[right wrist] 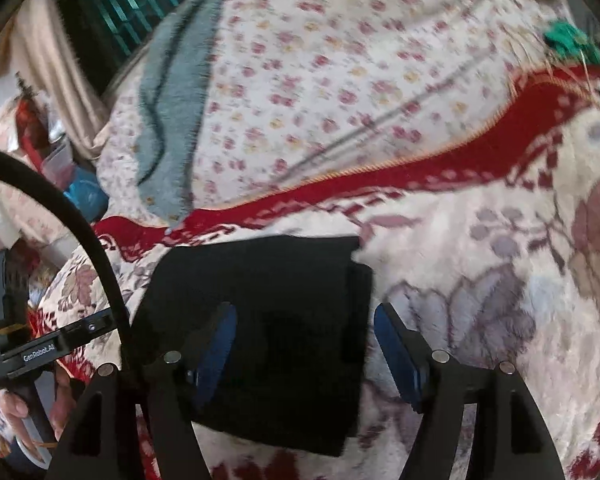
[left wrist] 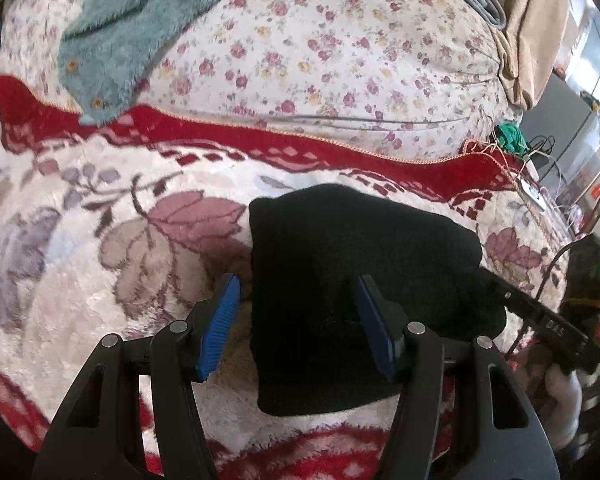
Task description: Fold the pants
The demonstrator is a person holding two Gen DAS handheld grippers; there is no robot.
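The black pants (left wrist: pixel 352 264) lie folded into a compact stack on a floral blanket (left wrist: pixel 80 240). My left gripper (left wrist: pixel 296 324) is open, its blue pads straddling the stack's left edge, with nothing held. In the right wrist view the pants (right wrist: pixel 268 292) show as a squarish layered stack. My right gripper (right wrist: pixel 306 352) is open over the stack's right edge, empty. The right gripper's black body (left wrist: pixel 540 316) shows at the right of the left wrist view. The left gripper's body (right wrist: pixel 40 352) shows at the left of the right wrist view.
A teal fleece garment (left wrist: pixel 120 28) lies at the back on a small-flowered quilt (left wrist: pixel 320 48). A red patterned border (left wrist: pixel 300 148) crosses the blanket. A green item (left wrist: pixel 510 136) and cables sit at the bed's right edge. A black cable (right wrist: pixel 80 220) arcs at left.
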